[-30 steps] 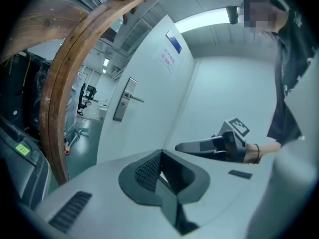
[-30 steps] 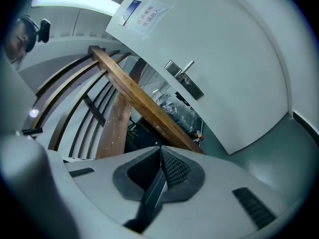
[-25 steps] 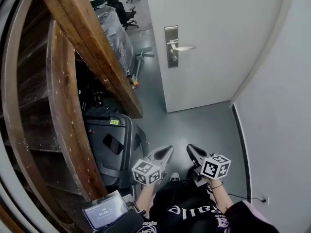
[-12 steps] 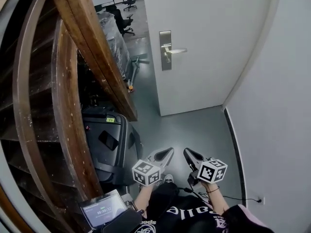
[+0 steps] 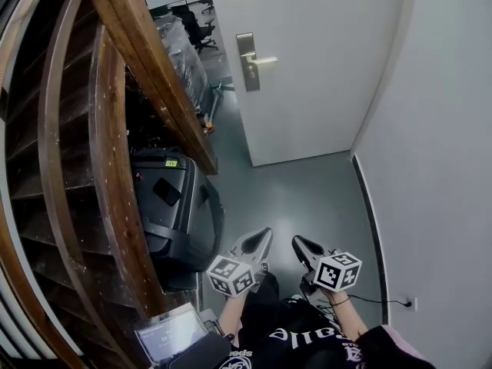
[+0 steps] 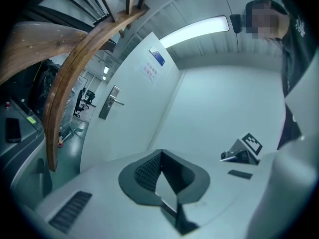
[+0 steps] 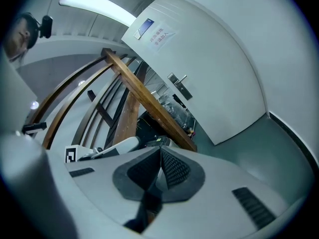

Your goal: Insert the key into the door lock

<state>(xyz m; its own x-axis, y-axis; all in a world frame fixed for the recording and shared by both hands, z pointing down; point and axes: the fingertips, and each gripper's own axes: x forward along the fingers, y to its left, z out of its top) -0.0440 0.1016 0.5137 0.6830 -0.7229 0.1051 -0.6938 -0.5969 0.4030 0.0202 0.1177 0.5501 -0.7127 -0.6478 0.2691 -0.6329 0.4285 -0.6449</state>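
Observation:
The white door stands ajar at the far end of the floor. Its metal lock plate with a lever handle sits near the door's left edge; it also shows as the lock plate and the lock plate. My left gripper and right gripper hang low side by side in front of my body, far from the door. The left gripper and the right gripper both have their jaws pressed together at the tips. I see no key in any view.
A curved wooden stair stringer runs along the left. Under it stands a black case. A small screen is at my lower left. The white wall closes the right side, with a socket and cable near the floor.
The door and lock plate have slid up and to the left in the head view and look smaller. Both grippers stay low, together and shut.

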